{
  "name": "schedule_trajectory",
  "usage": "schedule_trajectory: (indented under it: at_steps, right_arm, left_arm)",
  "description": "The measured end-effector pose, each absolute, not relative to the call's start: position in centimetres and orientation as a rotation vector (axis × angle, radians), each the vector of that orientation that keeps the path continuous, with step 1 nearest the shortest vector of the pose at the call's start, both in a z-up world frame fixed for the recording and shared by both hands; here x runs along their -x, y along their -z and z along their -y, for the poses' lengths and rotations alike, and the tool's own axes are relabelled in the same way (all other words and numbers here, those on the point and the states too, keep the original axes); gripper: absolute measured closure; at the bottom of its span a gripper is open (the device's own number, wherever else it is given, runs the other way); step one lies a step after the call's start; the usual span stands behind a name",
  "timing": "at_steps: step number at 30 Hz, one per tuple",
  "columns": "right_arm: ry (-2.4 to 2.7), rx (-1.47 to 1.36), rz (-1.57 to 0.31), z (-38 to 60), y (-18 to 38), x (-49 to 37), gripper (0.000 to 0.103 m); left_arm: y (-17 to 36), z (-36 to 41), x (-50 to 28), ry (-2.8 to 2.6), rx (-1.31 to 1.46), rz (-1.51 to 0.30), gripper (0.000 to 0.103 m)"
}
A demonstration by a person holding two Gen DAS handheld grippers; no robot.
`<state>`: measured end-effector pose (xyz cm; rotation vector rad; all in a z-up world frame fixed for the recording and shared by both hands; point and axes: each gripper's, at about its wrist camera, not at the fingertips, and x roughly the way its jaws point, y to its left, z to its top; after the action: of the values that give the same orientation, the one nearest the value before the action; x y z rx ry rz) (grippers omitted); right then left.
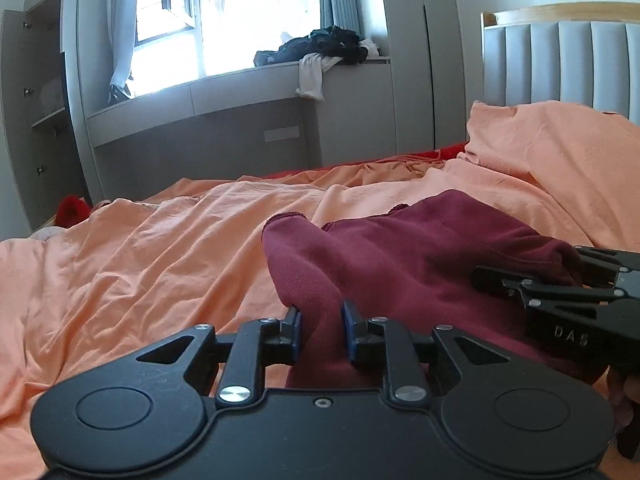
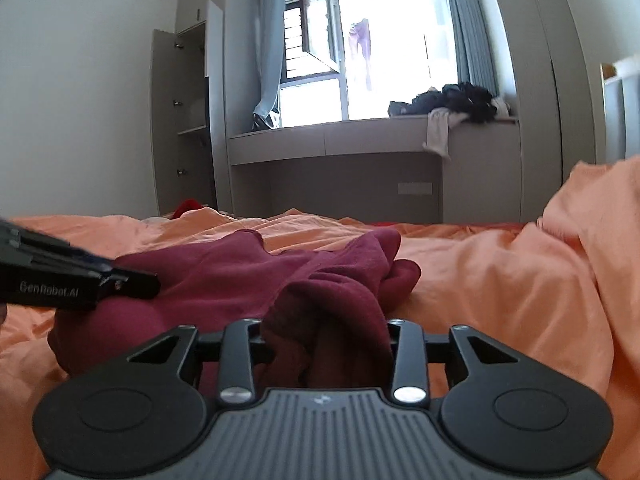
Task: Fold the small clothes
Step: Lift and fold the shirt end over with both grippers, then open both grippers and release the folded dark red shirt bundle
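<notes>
A small maroon garment [image 1: 420,256] lies bunched on the orange bedsheet [image 1: 160,248]. My left gripper [image 1: 322,320] is shut on a fold of the garment's near left edge, with cloth between its blue pads. My right gripper [image 2: 326,332] is shut on a bunched fold of the same garment [image 2: 240,280], and the cloth hides its fingertips. The right gripper also shows in the left wrist view [image 1: 560,288] at the garment's right side. The left gripper shows in the right wrist view [image 2: 80,280] at the garment's left side.
An orange pillow [image 1: 560,152] rests against a grey padded headboard [image 1: 560,60] at the right. A window bench [image 2: 360,136] behind the bed carries a pile of dark clothes [image 2: 460,100]. An open wardrobe [image 2: 188,120] stands at the left. A red item [image 1: 72,208] lies at the bed's far edge.
</notes>
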<state>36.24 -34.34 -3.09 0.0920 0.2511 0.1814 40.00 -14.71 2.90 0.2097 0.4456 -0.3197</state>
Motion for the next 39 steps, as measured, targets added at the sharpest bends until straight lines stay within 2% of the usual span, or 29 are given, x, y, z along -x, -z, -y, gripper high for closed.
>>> schedule_trajectory:
  at_steps: [5, 7, 8, 10, 12, 16, 17, 21, 27, 32, 39]
  right_arm:
    - [-0.169, -0.093, -0.253, 34.4, 3.2, -35.8, 0.049]
    - [-0.159, -0.101, -0.253, 34.8, 2.9, -35.8, 0.037]
    - [-0.157, -0.103, -0.252, 35.1, 2.7, -36.0, 0.035]
    - [-0.147, -0.105, -0.246, 35.4, 2.4, -35.9, 0.022]
    - [-0.143, -0.102, -0.242, 35.6, 2.3, -35.7, 0.016]
    - [-0.120, -0.103, -0.246, 35.8, 2.3, -35.4, 0.005]
    - [-0.114, -0.106, -0.245, 36.0, 2.3, -35.3, 0.005]
    - [-0.087, -0.119, -0.231, 36.4, 1.9, -35.0, 0.001]
    - [-0.063, -0.132, -0.200, 36.9, 1.4, -33.9, 0.000]
    - [-0.063, -0.155, -0.163, 37.1, 0.9, -32.7, 0.000]
    - [-0.056, -0.184, -0.084, 37.5, -0.5, -29.9, 0.000]
  left_arm:
    - [-2.8, 14.8, -39.5, 0.300, -0.219, -0.438, 0.076]
    - [-3.0, 15.1, -39.4, 0.285, -0.211, -0.440, 0.071]
    - [-3.1, 15.1, -39.4, 0.280, -0.205, -0.440, 0.068]
    - [-3.3, 15.0, -39.3, 0.273, -0.191, -0.445, 0.058]
    - [-3.3, 15.0, -39.1, 0.260, -0.187, -0.450, 0.045]
    - [-3.5, 14.7, -38.8, 0.216, -0.177, -0.452, 0.027]
    - [-3.6, 14.6, -38.8, 0.201, -0.167, -0.456, 0.021]
    - [-4.0, 13.9, -38.8, 0.171, -0.121, -0.474, 0.012]
    - [-4.5, 13.8, -37.9, 0.143, -0.123, -0.457, 0.005]
    - [-5.1, 13.7, -36.7, 0.136, -0.111, -0.431, 0.001]
    - [-6.4, 13.5, -33.8, 0.154, -0.091, -0.354, 0.001]
